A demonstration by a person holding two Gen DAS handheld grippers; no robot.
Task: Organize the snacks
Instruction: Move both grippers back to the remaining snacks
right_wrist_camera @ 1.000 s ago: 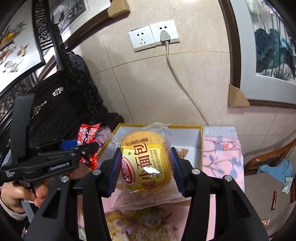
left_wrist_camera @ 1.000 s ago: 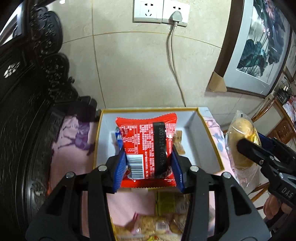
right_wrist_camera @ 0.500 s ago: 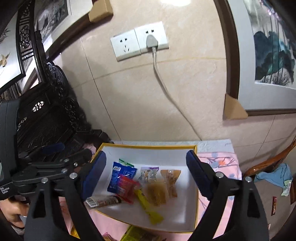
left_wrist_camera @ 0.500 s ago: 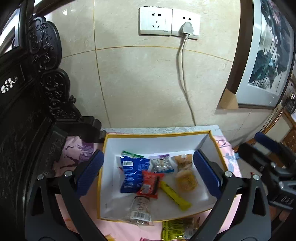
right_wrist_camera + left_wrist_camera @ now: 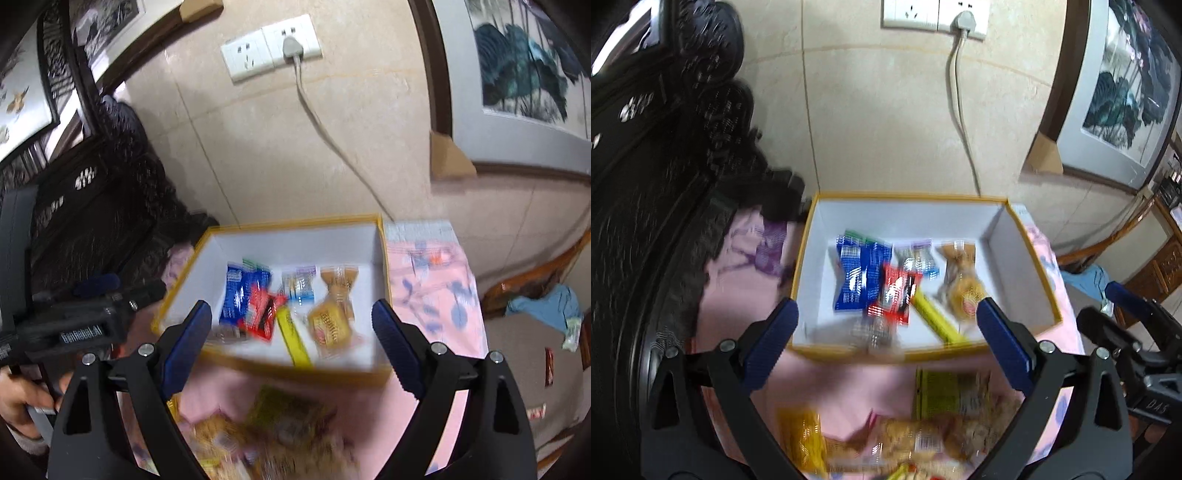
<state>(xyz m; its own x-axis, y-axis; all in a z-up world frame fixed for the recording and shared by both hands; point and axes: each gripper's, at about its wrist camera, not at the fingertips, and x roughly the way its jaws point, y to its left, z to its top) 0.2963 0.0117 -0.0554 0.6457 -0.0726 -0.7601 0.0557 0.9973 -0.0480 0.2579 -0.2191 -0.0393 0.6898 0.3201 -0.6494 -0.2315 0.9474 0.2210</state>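
A white box with a yellow rim (image 5: 1019, 236) (image 5: 380, 258) stands on a pink cloth against the wall. Inside lie a blue packet (image 5: 857, 277) (image 5: 236, 299), a small red packet (image 5: 895, 293) (image 5: 262, 312), a yellow bar (image 5: 936, 319) (image 5: 293, 341), a golden bread packet (image 5: 962, 284) (image 5: 330, 325) and a pale packet (image 5: 919, 260) (image 5: 301, 284). My left gripper (image 5: 886, 339) is open and empty, in front of the box. My right gripper (image 5: 291, 339) is open and empty too. More snack packets (image 5: 923, 435) (image 5: 273, 435) lie blurred on the cloth below both grippers.
A dark carved wooden chair (image 5: 665, 184) stands left of the box. A wall socket with a plugged cord (image 5: 960, 22) is above. A framed painting (image 5: 1123, 92) leans at the right. A wooden chair with a blue cloth (image 5: 546, 302) is far right.
One second ago the left gripper held a red packet and the right a bread packet. Both opened empty half a second ago; since then both have moved down and nearer the box.
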